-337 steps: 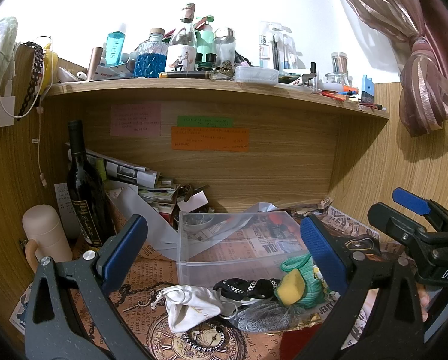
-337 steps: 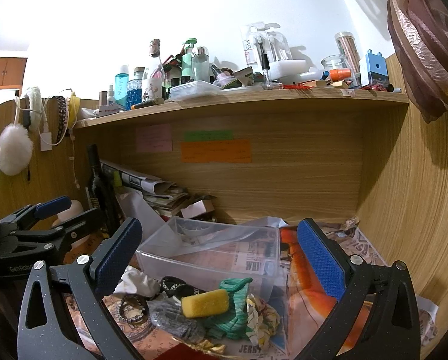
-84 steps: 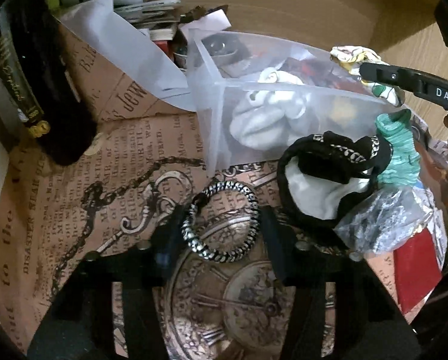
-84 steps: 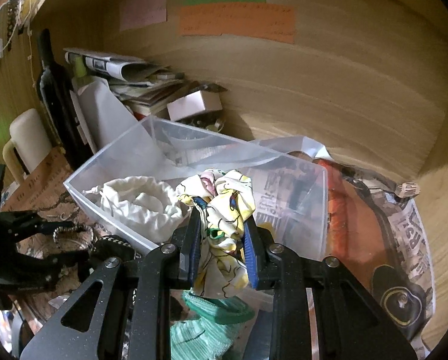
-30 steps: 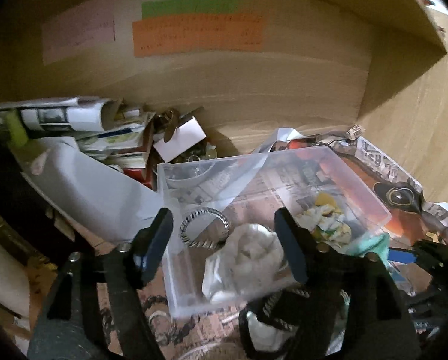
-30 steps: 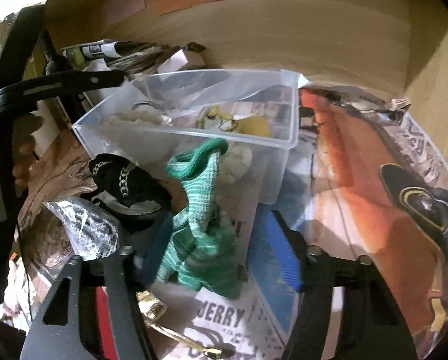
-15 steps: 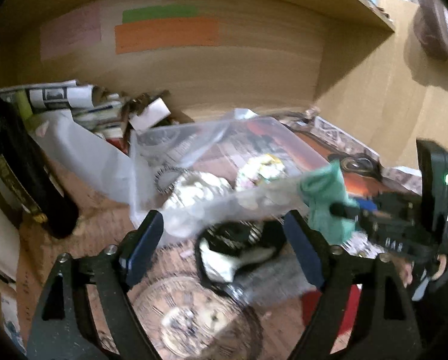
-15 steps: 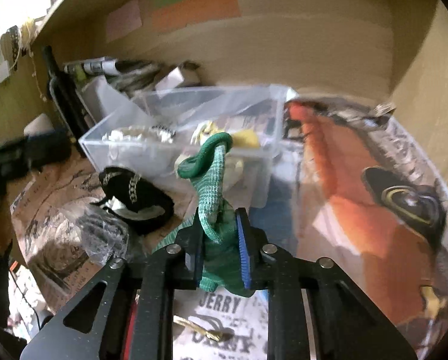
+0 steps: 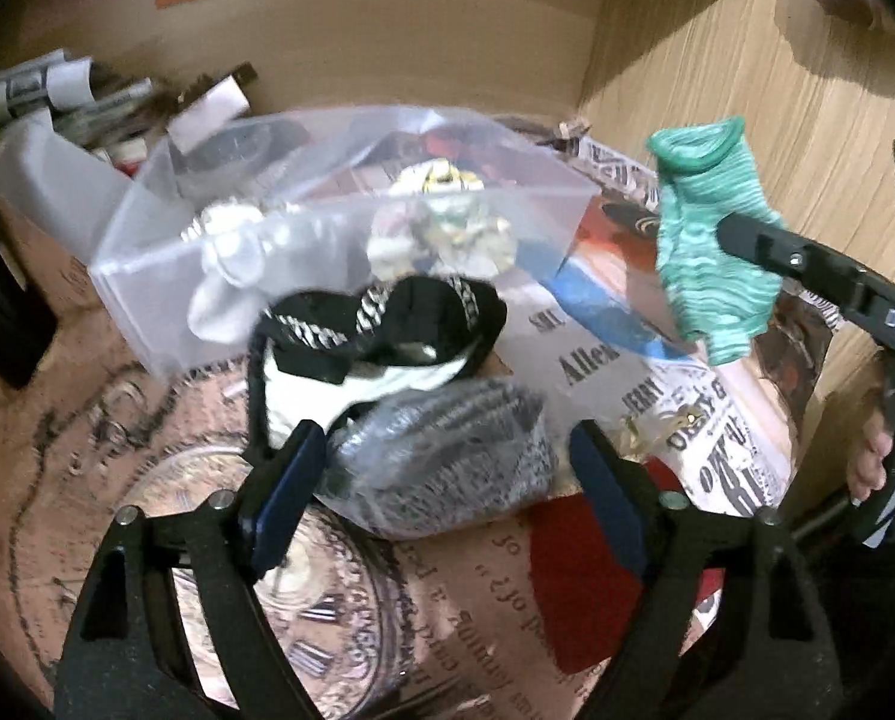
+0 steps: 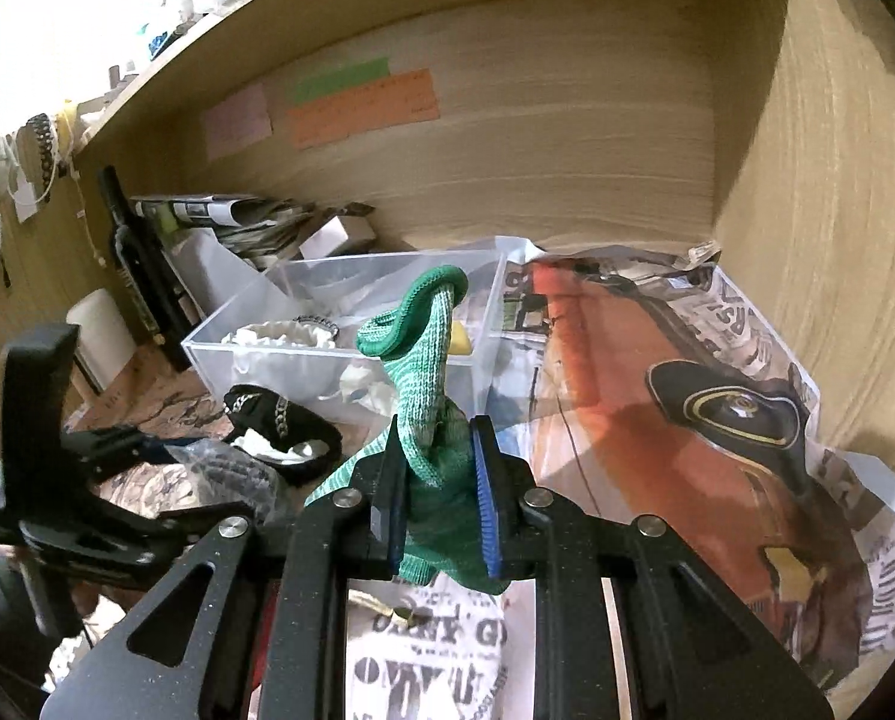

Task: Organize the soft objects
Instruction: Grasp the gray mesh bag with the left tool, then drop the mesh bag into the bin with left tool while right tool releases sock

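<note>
My right gripper (image 10: 437, 480) is shut on a green knit glove (image 10: 429, 384) and holds it in the air to the right of the clear plastic bin (image 10: 327, 354); glove (image 9: 708, 228) and gripper (image 9: 747, 240) also show in the left wrist view. The bin (image 9: 165, 228) holds a white cloth (image 9: 231, 264), a yellow-patterned cloth (image 9: 447, 222) and a braided ring. My left gripper (image 9: 441, 480) is open and empty, low around a crinkly grey plastic bag (image 9: 447, 456). A black-and-white chain-trimmed pouch (image 9: 375, 336) lies in front of the bin.
A dark wine bottle (image 10: 138, 264), a white mug (image 10: 99, 330) and rolled papers (image 10: 219, 213) stand at the left. Printed newspaper sheets (image 10: 717, 420) cover the desk. Wooden walls close in behind and to the right, with a shelf overhead.
My right gripper has lifted the green glove higher off the desk. My left gripper has dropped down and forward, from over the bin to the grey bag, still open.
</note>
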Motion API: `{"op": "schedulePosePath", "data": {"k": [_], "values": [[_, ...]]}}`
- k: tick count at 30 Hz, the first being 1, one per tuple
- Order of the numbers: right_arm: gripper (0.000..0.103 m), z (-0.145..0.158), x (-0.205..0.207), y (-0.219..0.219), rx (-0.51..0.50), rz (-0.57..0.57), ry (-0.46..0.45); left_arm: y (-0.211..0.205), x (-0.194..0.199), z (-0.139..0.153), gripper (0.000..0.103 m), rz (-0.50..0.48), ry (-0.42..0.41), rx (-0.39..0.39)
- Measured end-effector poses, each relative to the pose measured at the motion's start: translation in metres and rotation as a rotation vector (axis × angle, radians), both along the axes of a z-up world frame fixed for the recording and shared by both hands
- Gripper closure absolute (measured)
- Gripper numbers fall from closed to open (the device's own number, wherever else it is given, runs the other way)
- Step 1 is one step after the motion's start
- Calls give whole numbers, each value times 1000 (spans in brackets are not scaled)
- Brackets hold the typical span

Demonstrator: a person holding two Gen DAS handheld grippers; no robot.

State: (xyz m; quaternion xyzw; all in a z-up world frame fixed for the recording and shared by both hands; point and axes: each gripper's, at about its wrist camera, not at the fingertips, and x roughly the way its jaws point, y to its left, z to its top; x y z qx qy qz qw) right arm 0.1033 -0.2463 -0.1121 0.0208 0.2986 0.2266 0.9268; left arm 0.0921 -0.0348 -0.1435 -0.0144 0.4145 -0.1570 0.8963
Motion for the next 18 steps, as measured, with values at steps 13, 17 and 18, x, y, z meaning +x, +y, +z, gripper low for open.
{"op": "schedulePosePath", "data": {"k": [13,17,18], "values": [[86,9,-5,0,33,14,-32,1,-17,18,70,-9,-79,-2],[86,19,-5,4,40,23,-63,5,-26,42,73,-8,-144,-5],[86,22,-4,5,41,26,-74,7,-27,48,73,-3,-162,-7]]}}
